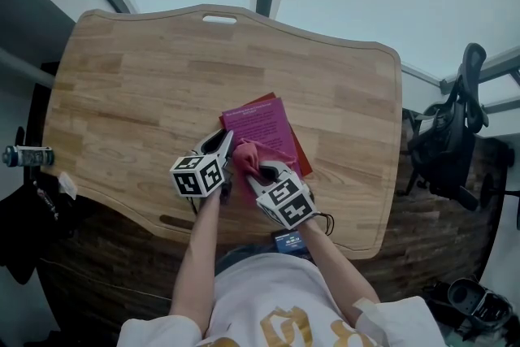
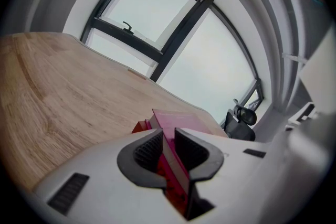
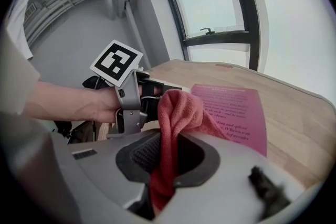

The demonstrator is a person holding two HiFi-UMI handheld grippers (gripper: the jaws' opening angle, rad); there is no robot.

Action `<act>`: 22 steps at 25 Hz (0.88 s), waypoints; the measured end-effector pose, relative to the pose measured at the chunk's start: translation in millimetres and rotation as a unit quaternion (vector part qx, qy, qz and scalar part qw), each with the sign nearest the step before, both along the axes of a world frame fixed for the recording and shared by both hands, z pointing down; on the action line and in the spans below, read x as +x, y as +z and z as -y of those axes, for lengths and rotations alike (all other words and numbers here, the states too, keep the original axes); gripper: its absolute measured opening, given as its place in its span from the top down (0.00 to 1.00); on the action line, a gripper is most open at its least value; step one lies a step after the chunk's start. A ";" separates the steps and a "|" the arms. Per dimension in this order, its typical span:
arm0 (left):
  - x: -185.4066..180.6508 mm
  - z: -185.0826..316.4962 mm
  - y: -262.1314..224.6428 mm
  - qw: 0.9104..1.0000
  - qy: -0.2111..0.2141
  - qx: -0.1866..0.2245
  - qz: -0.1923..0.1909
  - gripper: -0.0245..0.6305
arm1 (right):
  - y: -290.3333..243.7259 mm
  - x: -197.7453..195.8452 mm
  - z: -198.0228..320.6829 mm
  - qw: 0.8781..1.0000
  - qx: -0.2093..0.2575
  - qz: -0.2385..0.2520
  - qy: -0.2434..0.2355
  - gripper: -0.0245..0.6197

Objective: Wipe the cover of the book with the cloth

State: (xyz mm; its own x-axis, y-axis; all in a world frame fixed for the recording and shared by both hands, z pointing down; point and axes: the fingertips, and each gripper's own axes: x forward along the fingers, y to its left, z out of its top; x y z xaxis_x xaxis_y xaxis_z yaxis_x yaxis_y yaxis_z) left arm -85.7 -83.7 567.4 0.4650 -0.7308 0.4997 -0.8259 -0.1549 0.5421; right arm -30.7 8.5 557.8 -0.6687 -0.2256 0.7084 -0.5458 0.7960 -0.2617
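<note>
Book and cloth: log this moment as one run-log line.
left hand-held gripper: shut on book edge | right hand-held gripper: shut on cloth | book: on table | cloth: bunched at book's near corner

Magenta book (image 1: 264, 124) flat on wooden table (image 1: 146, 93); salmon cloth (image 1: 246, 157) bunched at its near end.
Book closed, printed text on the cover, slightly skewed, a red layer showing under its edges; near edge pinched between the left gripper's (image 2: 168, 140) jaws. Cloth knit-textured, crumpled into a wad, clamped in the right gripper (image 3: 167, 152), sitting over the cover's near-left corner; contact unclear.
</note>
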 end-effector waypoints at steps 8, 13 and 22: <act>-0.7 -0.4 0.3 1.000 -0.004 0.000 -0.002 0.84 | -0.2 -0.6 -10.2 1.000 -0.002 -0.002 -0.002 0.86; -0.7 -0.4 0.7 1.000 -0.005 -0.002 -0.009 0.85 | -0.9 0.2 -15.5 1.000 -0.003 0.001 0.001 0.86; -0.6 -0.6 0.7 1.000 -0.001 -0.006 -0.016 0.85 | -1.6 4.0 -22.3 1.000 -0.010 0.003 0.006 0.86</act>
